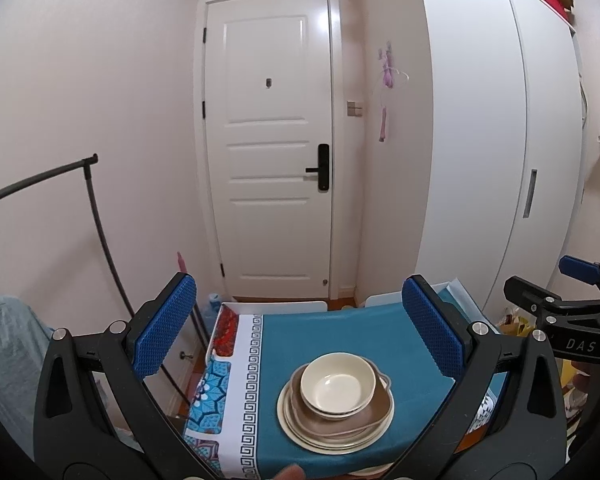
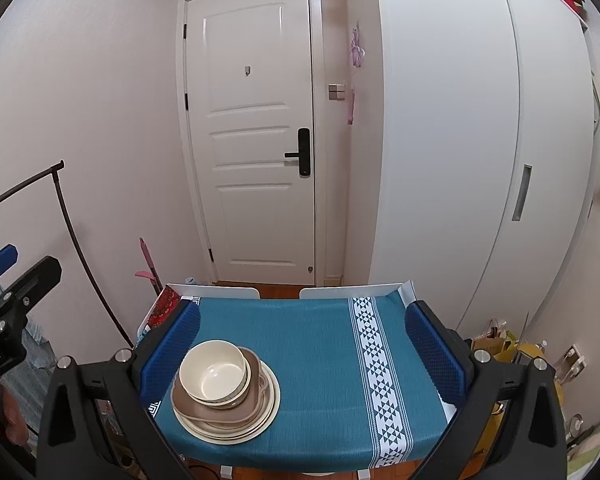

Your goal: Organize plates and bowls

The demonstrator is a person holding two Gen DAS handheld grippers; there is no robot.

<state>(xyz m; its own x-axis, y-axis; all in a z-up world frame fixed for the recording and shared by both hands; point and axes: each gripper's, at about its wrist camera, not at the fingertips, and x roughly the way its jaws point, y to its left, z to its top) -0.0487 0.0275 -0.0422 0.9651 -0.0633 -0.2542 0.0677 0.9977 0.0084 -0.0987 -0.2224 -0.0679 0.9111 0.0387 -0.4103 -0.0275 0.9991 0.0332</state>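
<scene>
A stack of dishes stands on the teal tablecloth (image 1: 332,332): cream bowls (image 1: 338,384) nested on a brown squarish plate (image 1: 340,420), on cream round plates (image 1: 332,440). In the right wrist view the same bowls (image 2: 214,376), brown plate (image 2: 220,408) and cream plates (image 2: 260,420) sit at the cloth's (image 2: 312,352) front left. My left gripper (image 1: 300,328) is open and empty, held above and behind the stack. My right gripper (image 2: 300,344) is open and empty, to the right of the stack. The right gripper also shows in the left wrist view (image 1: 572,304).
The small table stands before a white door (image 1: 268,140) and a white wardrobe (image 1: 500,140). Two white chair backs (image 2: 228,292) rise at the table's far edge. A black clothes rail (image 1: 96,220) stands on the left. Bags and clutter (image 2: 512,348) lie on the floor at the right.
</scene>
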